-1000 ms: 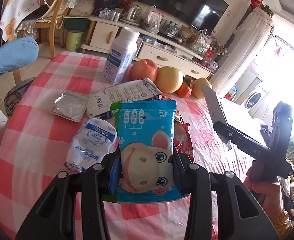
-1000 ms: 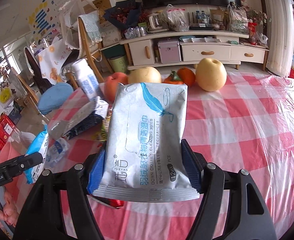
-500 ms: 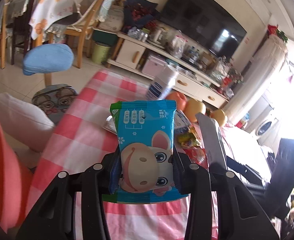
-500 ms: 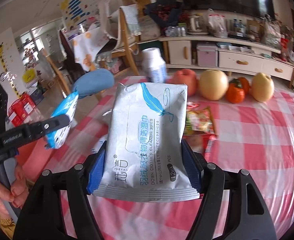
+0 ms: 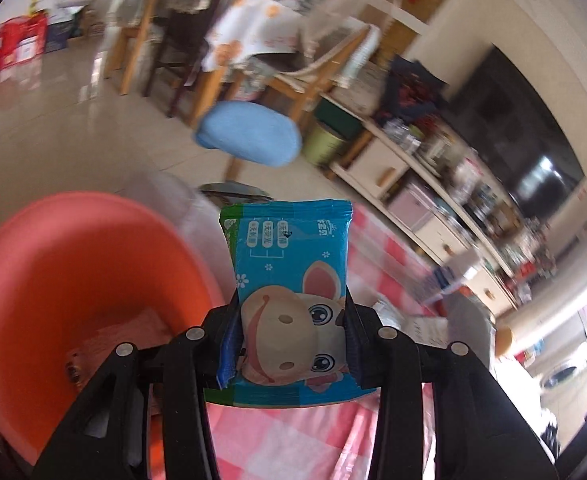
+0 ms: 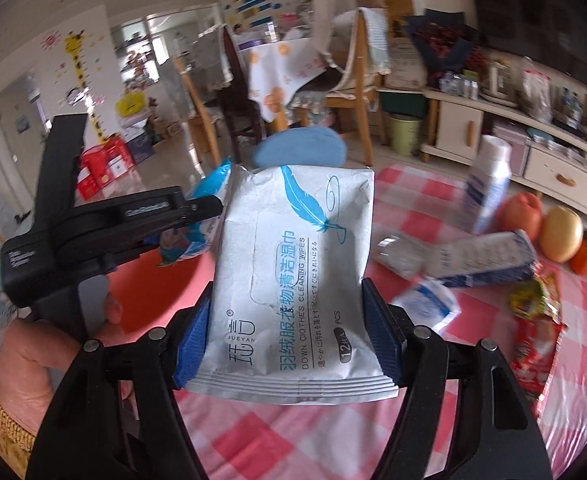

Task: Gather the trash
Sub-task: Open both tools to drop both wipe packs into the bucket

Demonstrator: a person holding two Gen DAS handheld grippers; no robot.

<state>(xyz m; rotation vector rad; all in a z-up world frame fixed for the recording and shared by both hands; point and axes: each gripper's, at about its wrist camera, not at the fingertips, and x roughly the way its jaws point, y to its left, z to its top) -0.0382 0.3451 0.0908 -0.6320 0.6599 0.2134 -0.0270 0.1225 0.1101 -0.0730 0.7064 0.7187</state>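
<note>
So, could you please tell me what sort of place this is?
Most likely a home living-dining room: a large TV above a low cabinet, wooden dining chairs, and a checked tablecloth with fruit.

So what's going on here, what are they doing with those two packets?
A person is clearing trash off a pink checked table with a gripper in each hand. The left gripper is clamped on a blue cartoon wipes packet, held beside the orange bin. The right gripper grips a white cleaning wipes pack. More wrappers, a carton, a bottle and fruit lie on the table.
</note>
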